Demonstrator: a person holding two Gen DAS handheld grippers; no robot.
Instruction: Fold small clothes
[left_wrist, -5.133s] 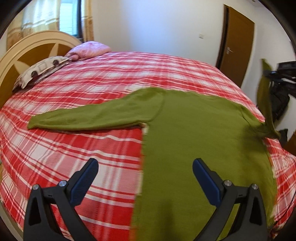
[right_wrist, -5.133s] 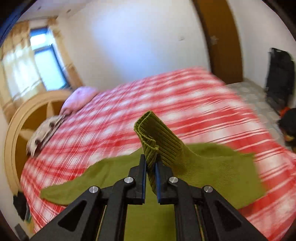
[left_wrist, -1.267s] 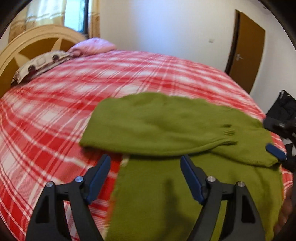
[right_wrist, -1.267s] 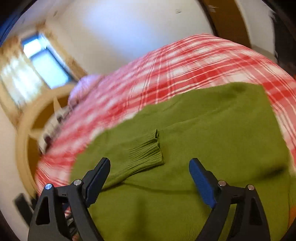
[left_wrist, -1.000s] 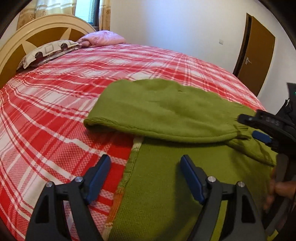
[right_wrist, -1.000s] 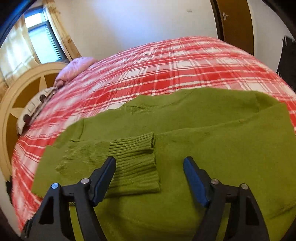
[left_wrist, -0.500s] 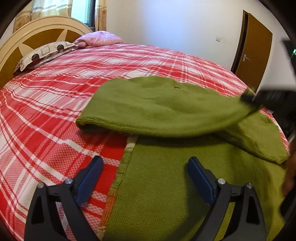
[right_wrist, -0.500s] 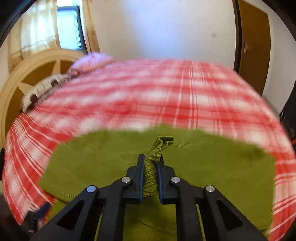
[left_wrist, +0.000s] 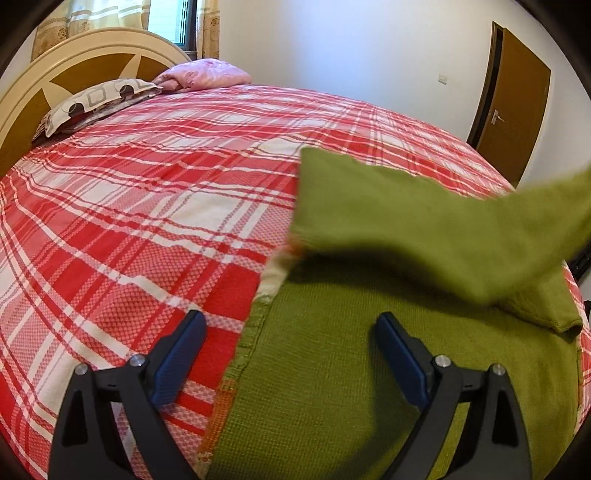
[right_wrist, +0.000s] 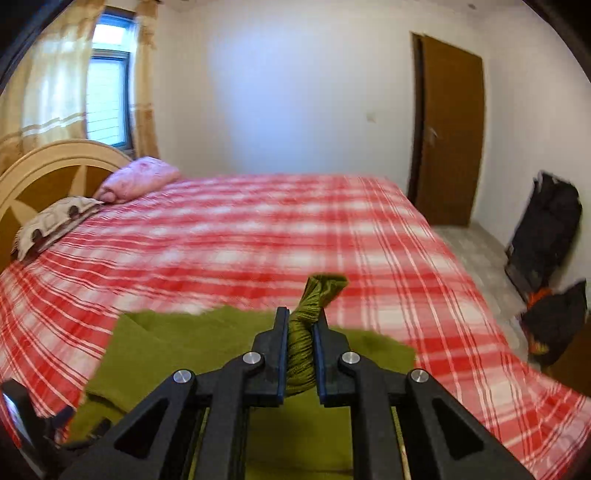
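Observation:
A green knitted sweater (left_wrist: 332, 369) lies on the red plaid bedspread (left_wrist: 147, 203). My left gripper (left_wrist: 291, 332) hangs open just above the sweater's left edge, with nothing between its blue pads. One sleeve (left_wrist: 424, 229) stretches up and to the right, off the body of the sweater, toward the frame's right edge. In the right wrist view my right gripper (right_wrist: 300, 325) is shut on the bunched ribbed cuff (right_wrist: 317, 291) of that sleeve, held above the sweater (right_wrist: 177, 347). The other sleeve lies folded at the right side of the body (left_wrist: 543, 306).
A wooden headboard (left_wrist: 74, 77) with a patterned pillow (left_wrist: 96, 103) and a pink pillow (left_wrist: 207, 74) stands at the far left. A brown door (right_wrist: 450, 129) is at the back right. Dark bags (right_wrist: 543, 236) sit on the floor right of the bed.
My right gripper closed on the sleeve cuff and lifted it up and to the right, pulling the sleeve off the sweater's body. The left gripper stayed where it was.

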